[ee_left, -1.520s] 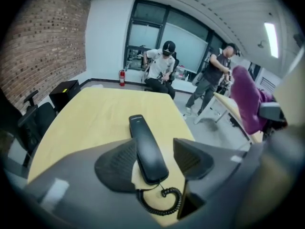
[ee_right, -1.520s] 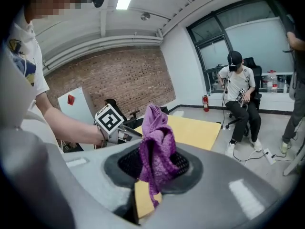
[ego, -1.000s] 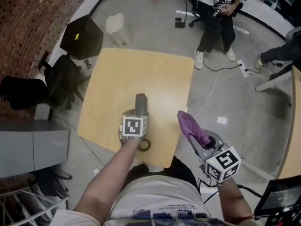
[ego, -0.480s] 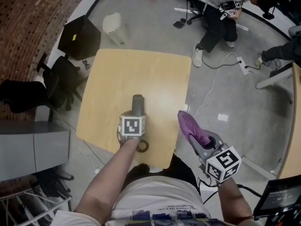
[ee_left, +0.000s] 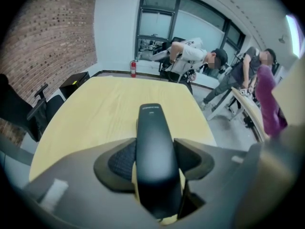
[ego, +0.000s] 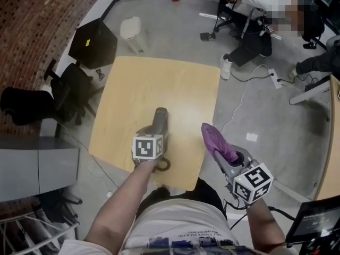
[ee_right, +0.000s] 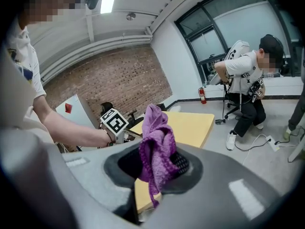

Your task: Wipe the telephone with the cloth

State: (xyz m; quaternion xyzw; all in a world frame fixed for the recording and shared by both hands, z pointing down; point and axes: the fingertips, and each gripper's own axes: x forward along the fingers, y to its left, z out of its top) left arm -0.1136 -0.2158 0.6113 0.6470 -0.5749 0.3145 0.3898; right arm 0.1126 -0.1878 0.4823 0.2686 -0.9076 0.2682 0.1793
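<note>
A dark telephone handset (ego: 160, 120) sticks out forward from my left gripper (ego: 158, 134) over the near part of the yellow wooden table (ego: 143, 81). In the left gripper view the handset (ee_left: 153, 142) lies lengthwise between the two pads, which have just been closing and now hold it. Just off the table's near right corner, my right gripper (ego: 225, 154) is shut on a bunched purple cloth (ego: 215, 141). That cloth (ee_right: 157, 149) stands up between the pads in the right gripper view, with a tail hanging below them.
A dark ring-shaped thing (ego: 163, 164) lies on the table by its near edge. Black chairs (ego: 69, 92) and a black box (ego: 93, 41) stand left of the table, with a white bin (ego: 132, 30) behind it. People sit at the back right (ego: 255, 23), and cables (ego: 249, 78) run across the floor.
The left gripper has lifted and tilted the handset slightly. The right gripper with the cloth has not moved. The people at the back right have shifted.
</note>
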